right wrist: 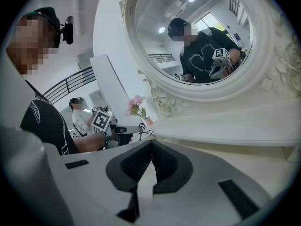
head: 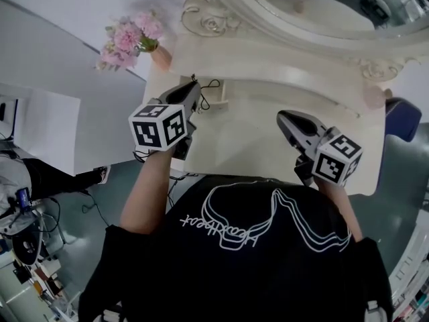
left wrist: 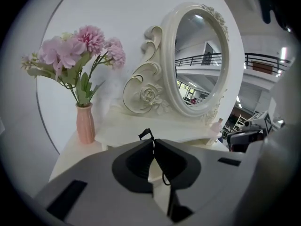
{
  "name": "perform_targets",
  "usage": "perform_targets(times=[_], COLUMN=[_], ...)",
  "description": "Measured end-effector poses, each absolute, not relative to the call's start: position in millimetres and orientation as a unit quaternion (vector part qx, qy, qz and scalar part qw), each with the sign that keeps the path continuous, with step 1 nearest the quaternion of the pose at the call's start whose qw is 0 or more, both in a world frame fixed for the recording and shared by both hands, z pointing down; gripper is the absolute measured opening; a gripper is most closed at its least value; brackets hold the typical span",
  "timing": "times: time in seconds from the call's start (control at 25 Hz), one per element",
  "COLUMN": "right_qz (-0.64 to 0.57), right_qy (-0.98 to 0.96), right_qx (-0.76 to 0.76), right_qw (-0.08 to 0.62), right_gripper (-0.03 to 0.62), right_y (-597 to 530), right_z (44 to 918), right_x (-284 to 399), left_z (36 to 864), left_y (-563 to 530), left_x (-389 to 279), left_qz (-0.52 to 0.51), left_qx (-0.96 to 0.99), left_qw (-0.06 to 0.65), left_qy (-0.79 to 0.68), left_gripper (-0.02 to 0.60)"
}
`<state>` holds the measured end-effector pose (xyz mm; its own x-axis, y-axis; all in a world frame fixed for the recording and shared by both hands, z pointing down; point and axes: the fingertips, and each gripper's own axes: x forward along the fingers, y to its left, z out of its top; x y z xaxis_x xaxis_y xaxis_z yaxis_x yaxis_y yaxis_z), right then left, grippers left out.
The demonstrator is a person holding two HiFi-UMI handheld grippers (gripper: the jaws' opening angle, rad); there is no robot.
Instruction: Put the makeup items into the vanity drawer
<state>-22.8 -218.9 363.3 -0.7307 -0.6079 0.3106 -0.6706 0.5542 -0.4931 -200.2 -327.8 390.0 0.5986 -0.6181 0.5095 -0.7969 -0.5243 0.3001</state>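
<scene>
Cream vanity top [head: 255,136] lay under both grippers. Left gripper [left wrist: 153,146] pinched a thin black cord [left wrist: 146,134] near the left edge; right gripper [right wrist: 151,146] was closed, empty. No drawer showed clearly, so the pinch probably needed holding steady until the cord hung over one.

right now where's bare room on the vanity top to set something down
Bare tabletop between the left gripper and right gripper, in front of the mirror base. Crowded back left: vase, and the black cord in the left gripper.
</scene>
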Motion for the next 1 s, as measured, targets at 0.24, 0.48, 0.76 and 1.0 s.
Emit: perform_targets(times=[0.24,0.48,0.76,1.0], right_qz=[0.305,0.311,0.32,0.325], right_qy=[-0.878,-0.874,-0.87,-0.868], right_qx=[0.365,0.369,0.37,0.372], right_qw=[0.056,0.06,0.056,0.052], right_gripper=[0.005,0.005,0.004,0.005], right_y=[-229.2,-234.0,-239.4,-241.9], right_z=[368.4,371.4,376.7,380.8], right_x=[-35.8,-40.4,-46.7,-50.1], left_z=[404.8,410.7,425.8,437.2], left_y=[-346.3,-345.7,-344.5,-345.0], left_x=[-208.8,-211.5,-220.3,-225.2], left_qz=[0.179,0.191,0.198,0.207], left_qx=[0.854,0.847,0.835,0.826], left_qw=[0.251,0.267,0.295,0.307], left_qy=[-0.419,-0.419,-0.42,-0.425], left_gripper=[0.023,0.023,0.023,0.026])
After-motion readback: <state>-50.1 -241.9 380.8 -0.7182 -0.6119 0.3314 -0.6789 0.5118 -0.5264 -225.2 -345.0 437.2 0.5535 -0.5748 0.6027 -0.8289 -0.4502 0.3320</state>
